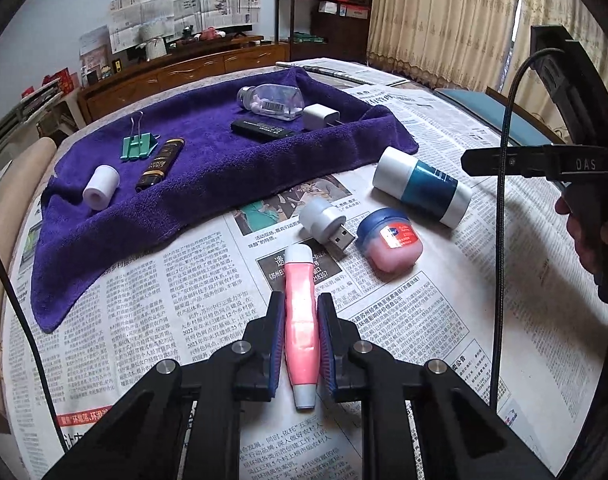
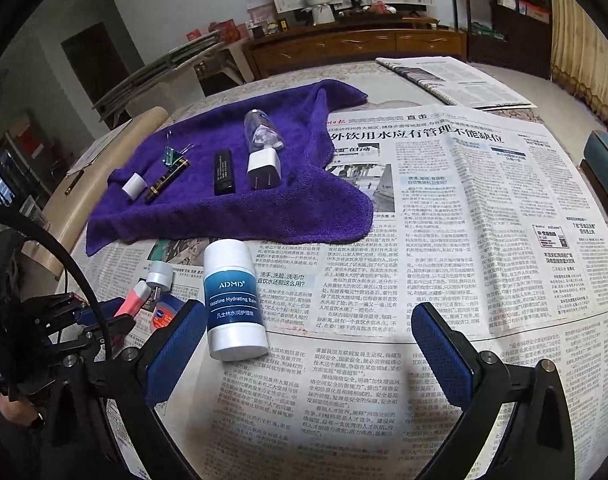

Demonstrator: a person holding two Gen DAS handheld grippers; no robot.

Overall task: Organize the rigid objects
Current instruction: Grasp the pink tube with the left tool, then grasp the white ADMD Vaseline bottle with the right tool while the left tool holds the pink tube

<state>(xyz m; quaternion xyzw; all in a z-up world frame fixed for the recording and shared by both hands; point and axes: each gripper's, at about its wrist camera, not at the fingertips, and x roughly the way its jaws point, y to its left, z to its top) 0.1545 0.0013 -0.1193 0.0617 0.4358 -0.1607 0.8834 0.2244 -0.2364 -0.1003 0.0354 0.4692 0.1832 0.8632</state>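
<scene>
**On the tabletop: sorting onto the towel, pink tube in hand**

On the tabletop (image 2: 483, 216) we have spread newspaper, likely to protect the surface and give one flat working area. Across its far left part lies the purple towel (image 1: 208, 184), which seems to be our collecting place: six items already rest on it, well apart from each other so each can be reached.

Largest of what remains on the paper is the balm stick (image 2: 232, 300), lying on its side just beside the towel's near edge. Our right tool (image 2: 307, 344) hovers over the paper with its pads wide apart and holding nothing; the stick sits by its left pad, not between the two, so we judge it the likely next pick.

On the towel lie the clear bottle (image 1: 272, 102), the white charger (image 1: 320, 117), the black bar (image 1: 262, 130), the dark tube (image 1: 160, 164), the green clip (image 1: 138, 146) and the small white cap (image 1: 100, 187).

Still on the paper, near each other, are the pink jar (image 1: 389, 244) and the USB light (image 1: 323, 224).

Our left tool (image 1: 300, 316) is closed on the pink tube (image 1: 300, 320), gripping it at mid-length so it stays balanced, its white tip pointing back toward us. We cannot tell whether it is lifted off the paper.
</scene>
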